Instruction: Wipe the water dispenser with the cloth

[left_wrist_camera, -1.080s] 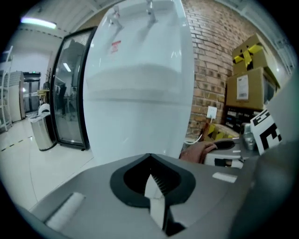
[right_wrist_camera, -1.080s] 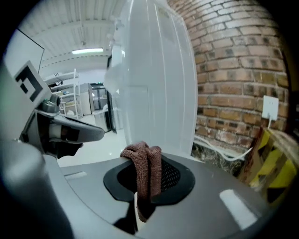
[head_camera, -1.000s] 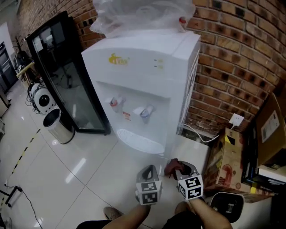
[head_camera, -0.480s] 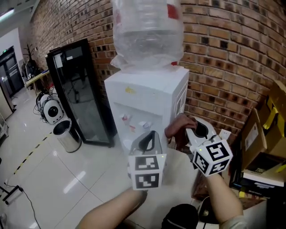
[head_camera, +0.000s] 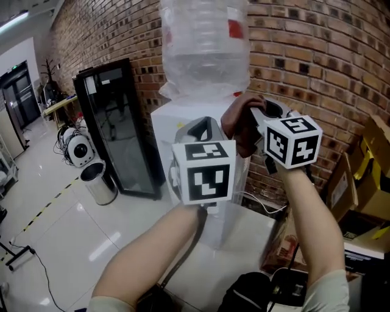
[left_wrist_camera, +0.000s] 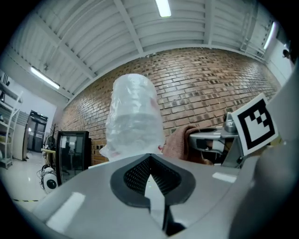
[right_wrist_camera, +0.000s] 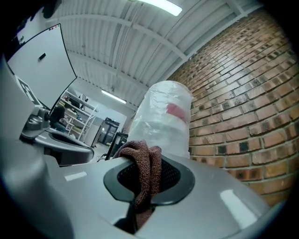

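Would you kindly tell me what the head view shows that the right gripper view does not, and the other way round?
Only the head view shows the water dispenser's white body, the metal bin on the floor and the cardboard boxes. Only the right gripper view shows the right gripper from behind its jaws, which are shut on the brown cloth, and the ceiling light. Both show the water bottle, the brick wall and the cloth.

We face the water dispenser (head_camera: 161, 131), which stands against the brick wall (head_camera: 317, 67).
Its bottle (head_camera: 204, 49) sits on top. A cabinet (head_camera: 116, 128) stands left of it with a bin (head_camera: 100, 183) in front, and boxes (head_camera: 365, 177) lie to the right.
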A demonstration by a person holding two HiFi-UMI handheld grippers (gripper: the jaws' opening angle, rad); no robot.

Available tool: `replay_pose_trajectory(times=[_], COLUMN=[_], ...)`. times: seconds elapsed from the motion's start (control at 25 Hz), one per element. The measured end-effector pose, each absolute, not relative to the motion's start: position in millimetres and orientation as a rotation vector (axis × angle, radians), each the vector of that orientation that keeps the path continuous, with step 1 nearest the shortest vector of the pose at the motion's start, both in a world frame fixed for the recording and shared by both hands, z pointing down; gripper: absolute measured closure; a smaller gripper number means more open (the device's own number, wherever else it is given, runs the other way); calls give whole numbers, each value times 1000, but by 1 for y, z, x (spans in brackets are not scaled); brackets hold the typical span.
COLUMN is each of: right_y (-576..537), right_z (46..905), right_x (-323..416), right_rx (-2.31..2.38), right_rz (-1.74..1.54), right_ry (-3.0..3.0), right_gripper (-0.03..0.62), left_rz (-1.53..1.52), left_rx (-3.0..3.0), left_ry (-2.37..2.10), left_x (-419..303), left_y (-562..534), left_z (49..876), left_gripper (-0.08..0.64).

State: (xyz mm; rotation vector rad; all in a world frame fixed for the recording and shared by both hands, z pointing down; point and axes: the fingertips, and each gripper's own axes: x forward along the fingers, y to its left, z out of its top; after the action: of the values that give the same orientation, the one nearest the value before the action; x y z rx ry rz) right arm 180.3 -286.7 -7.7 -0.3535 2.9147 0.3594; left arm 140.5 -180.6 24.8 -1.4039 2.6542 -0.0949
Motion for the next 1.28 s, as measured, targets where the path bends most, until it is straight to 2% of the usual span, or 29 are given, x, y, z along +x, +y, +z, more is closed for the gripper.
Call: replay_pose_trajectory(times=[0.32,0.6,1.28], right_y=[-324,-321,-320], right_z=[-9,26,94], right_x=[136,112,153], right_rx=[-423,-384,-440], right_rz=[359,477,399], right_ry=[2996,3129,3152], right_gripper=[538,538,540], left_rz=[-85,-100,-145], left_rx=[-1342,-1352,-1464], left_ry=[2743,2748,2779], left_x=[107,98,124], left_y=[-187,-193,-195], left_z=[25,31,105], left_gripper=[560,560,560])
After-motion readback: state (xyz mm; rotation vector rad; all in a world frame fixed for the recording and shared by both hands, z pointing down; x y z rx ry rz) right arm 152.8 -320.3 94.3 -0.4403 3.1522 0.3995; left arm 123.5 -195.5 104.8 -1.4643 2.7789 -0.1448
